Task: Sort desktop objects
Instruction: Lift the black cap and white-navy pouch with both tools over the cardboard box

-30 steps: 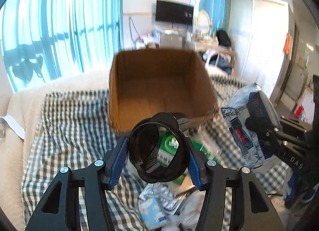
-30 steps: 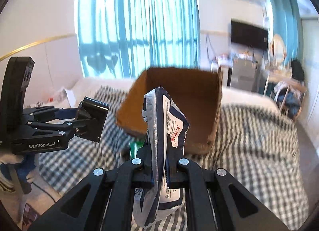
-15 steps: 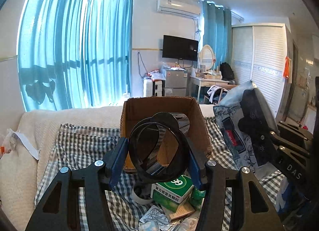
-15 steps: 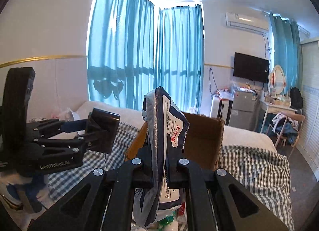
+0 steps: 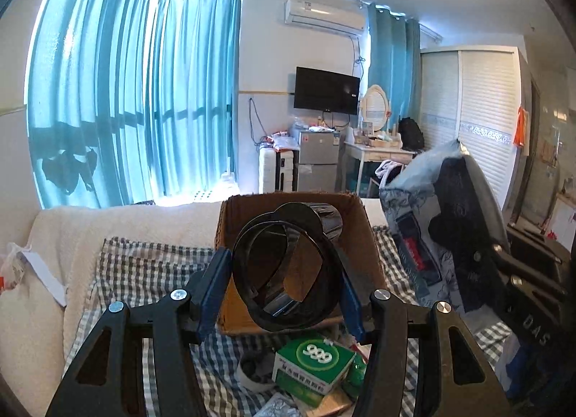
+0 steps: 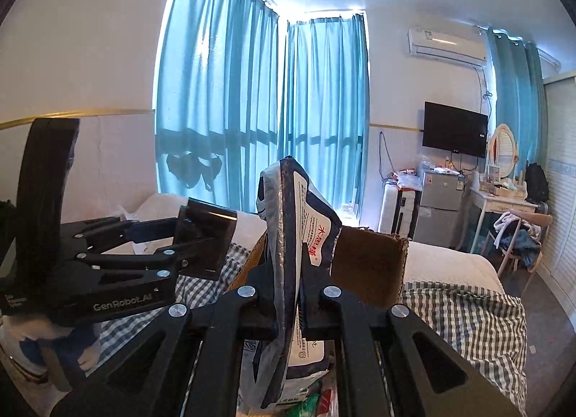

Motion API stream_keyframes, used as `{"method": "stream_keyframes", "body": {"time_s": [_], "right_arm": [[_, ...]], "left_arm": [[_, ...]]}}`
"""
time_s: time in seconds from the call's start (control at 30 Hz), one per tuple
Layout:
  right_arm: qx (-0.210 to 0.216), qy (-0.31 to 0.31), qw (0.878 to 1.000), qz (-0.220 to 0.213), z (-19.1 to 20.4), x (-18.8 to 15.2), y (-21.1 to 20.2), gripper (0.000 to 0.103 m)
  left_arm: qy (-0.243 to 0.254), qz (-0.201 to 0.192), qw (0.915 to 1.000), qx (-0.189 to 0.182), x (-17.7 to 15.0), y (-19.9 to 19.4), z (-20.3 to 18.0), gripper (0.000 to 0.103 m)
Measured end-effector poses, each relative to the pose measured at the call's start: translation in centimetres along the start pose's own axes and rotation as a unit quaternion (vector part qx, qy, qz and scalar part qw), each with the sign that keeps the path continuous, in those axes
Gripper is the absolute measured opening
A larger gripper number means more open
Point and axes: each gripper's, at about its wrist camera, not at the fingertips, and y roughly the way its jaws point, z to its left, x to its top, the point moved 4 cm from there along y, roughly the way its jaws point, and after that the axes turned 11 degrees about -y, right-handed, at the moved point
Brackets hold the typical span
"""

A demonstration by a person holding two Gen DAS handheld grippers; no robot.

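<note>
My left gripper (image 5: 286, 283) is shut on a dark translucent round container (image 5: 288, 265) and holds it in the air in front of an open cardboard box (image 5: 230, 222). My right gripper (image 6: 289, 273) is shut on a blue-and-white plastic pouch (image 6: 306, 222) with red characters, held upright. The pouch also shows at the right of the left wrist view (image 5: 414, 229). The box shows behind the pouch in the right wrist view (image 6: 370, 258). The left gripper with the container shows at the left of the right wrist view (image 6: 205, 237).
A grey checked cloth (image 5: 144, 273) covers the surface. Below the box lie a green carton (image 5: 313, 363), a tape roll (image 5: 252, 370) and foil packets (image 5: 280, 406). A white blanket (image 5: 108, 222) lies behind. Blue curtains, a TV and a fridge stand far back.
Both grippers have risen and tilted up with their loads. The box now sits lower in both views. More of the room shows.
</note>
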Motion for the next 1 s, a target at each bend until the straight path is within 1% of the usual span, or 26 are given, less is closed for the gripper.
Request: {"method": "stream_keyframes", "body": {"time_s": [0.1, 0.2, 0.47, 0.57, 0.73, 1.0], "right_arm": [[0.001, 0.001, 1.0, 0.008, -0.6, -0.1, 1.2, 0.007], [0.003, 0.007, 1.0, 0.015, -1.2, -0.5, 2.2, 0.007], [0.004, 0.003, 1.0, 0.025, -2.2, -0.9, 5.3, 0.007], [0.003, 0.003, 0.999, 0.039, -2.5, -1.4, 6.9, 0.007], [0.008, 0.02, 0.998, 0.064, -3.7, -2.6, 9.3, 0.007], [0.006, 0.015, 0.994, 0.111, -4.1, -5.8, 13.0, 0.007]], "left_arm": [[0.002, 0.006, 1.0, -0.001, 0.9, 1.3, 0.0, 0.057], [0.004, 0.013, 0.9999, -0.002, 1.0, 2.4, -0.1, 0.057], [0.026, 0.035, 0.999, 0.004, -0.2, 5.8, -0.1, 0.057], [0.04, 0.045, 0.9981, 0.011, -0.8, 7.2, -0.1, 0.057], [0.018, 0.067, 0.9975, 0.012, -1.4, 9.5, 1.2, 0.057], [0.016, 0.106, 0.994, 0.021, -4.2, 13.0, 2.8, 0.057]]}}
